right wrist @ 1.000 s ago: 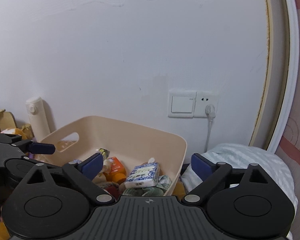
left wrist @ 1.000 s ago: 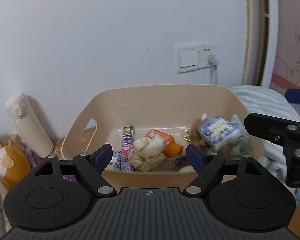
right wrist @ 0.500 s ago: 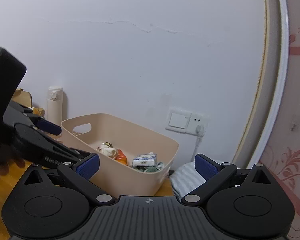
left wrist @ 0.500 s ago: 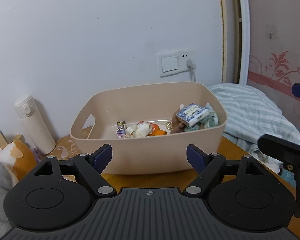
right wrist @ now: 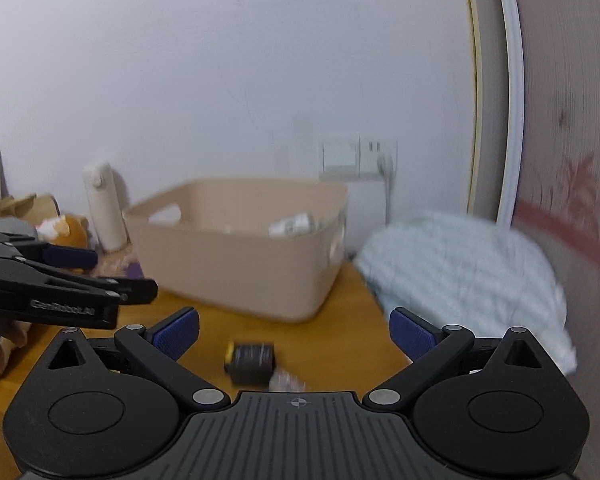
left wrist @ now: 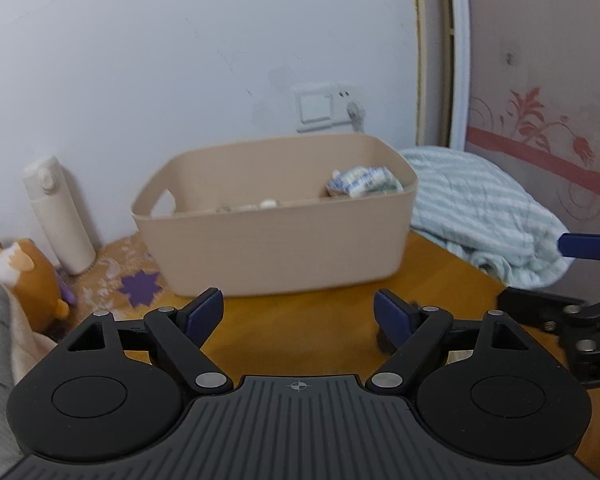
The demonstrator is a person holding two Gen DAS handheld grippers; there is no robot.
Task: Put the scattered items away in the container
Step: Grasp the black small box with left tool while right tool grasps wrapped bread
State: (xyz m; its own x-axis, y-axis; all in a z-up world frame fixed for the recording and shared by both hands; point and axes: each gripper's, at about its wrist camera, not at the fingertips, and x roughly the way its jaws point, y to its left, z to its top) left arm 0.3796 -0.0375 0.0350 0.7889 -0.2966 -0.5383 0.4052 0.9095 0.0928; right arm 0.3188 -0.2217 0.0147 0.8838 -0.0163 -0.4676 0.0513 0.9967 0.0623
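A: Where did the next thing lie relative to the fingers?

B: A small dark box with a yellow end [right wrist: 250, 362] sat on the wooden tabletop [right wrist: 340, 344], low between the 2 blue pads of the right gripper [right wrist: 294, 334], a little toward its left finger and nearer the camera than the fingertips. Its long axis ran roughly across the gap, from 1 finger toward the other. A crumpled clear wrapper [right wrist: 286, 380] lay touching it on the side of the right finger, though the blur left that hard to read.

A: And the jaws?

B: Both pairs stood wide with nothing between the pads. The left gripper [left wrist: 298, 316] hovered over bare wood, and the dark box showed only as a sliver behind its right finger — so I judged the right hand the nearer 1 for the pick.

A: Where was the container?

B: The beige plastic bin [left wrist: 276, 248] stood ahead of both sets of fingers, well beyond the tips, against the wall. A blue-and-white tissue pack [left wrist: 364, 182] already rested inside, at the end on the right-finger side.

A: So what did the move turn on?

B: On dropping the right fingers onto that box — probably after turning the wrist, since the box's length lay across the opening.
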